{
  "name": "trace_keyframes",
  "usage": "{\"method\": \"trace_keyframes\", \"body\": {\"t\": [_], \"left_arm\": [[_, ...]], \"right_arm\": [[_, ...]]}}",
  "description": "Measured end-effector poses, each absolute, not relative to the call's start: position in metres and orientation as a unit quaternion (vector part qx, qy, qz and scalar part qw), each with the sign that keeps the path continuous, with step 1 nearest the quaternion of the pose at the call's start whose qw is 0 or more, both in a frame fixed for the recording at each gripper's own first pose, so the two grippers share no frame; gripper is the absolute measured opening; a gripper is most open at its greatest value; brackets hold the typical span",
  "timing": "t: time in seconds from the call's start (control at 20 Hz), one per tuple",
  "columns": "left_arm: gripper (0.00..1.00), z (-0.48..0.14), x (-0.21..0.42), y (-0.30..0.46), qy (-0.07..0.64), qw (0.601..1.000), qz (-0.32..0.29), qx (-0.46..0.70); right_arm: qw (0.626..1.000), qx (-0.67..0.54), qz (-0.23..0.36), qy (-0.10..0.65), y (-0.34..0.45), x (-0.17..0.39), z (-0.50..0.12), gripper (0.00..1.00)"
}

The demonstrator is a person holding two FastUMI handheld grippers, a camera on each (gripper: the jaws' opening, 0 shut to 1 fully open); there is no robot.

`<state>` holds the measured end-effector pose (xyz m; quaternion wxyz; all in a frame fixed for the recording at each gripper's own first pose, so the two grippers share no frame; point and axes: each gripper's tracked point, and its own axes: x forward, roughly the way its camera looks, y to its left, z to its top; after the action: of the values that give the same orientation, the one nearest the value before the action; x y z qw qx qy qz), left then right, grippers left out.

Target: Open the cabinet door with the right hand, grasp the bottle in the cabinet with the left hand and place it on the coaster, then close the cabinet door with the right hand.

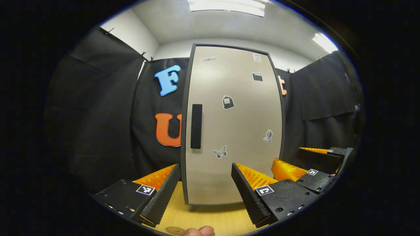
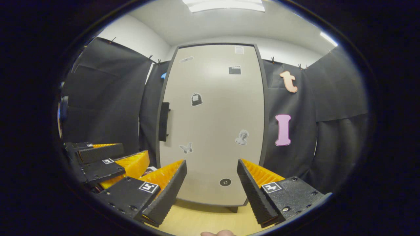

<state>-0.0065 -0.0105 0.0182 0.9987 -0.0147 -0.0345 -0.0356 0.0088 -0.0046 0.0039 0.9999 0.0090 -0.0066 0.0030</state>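
Wood tabletop [image 1: 210, 219] | cabinet door [image 1: 233, 131] closed | L tool [image 1: 206, 183] + R tool [image 2: 211, 182] level, spread wide, holding nothing

The shut cabinet door [image 1: 233, 124] stands straight ahead and blocks the way inside. Its handle [image 1: 196, 126] on the left edge has open air before it. Bare tabletop [image 1: 210, 219] lies near, between the door and both grippers.

The cabinet door [image 1: 236, 124] looks smooth and matt with flat paper-like stickers [image 1: 228, 102] and a matt dark handle [image 1: 196, 126], the table [image 1: 213, 221] shows a pale wood grain, and the wall [image 1: 98, 114] is dull wrinkled cloth.
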Motion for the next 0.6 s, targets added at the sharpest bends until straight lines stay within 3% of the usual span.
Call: {"method": "trace_keyframes", "body": {"t": [0.35, 0.6], "left_arm": [[0.95, 0.03, -0.02, -0.003, -0.042, 0.998, -0.039, -0.013], [0.95, 0.031, -0.032, -0.001, -0.042, 0.998, -0.048, -0.002]], "right_arm": [[0.999, 0.043, -0.006, -0.003, -0.012, 0.043, 0.007, 0.99], [0.999, 0.03, 0.021, -0.01, 0.01, 0.068, 0.015, 0.99]]}}
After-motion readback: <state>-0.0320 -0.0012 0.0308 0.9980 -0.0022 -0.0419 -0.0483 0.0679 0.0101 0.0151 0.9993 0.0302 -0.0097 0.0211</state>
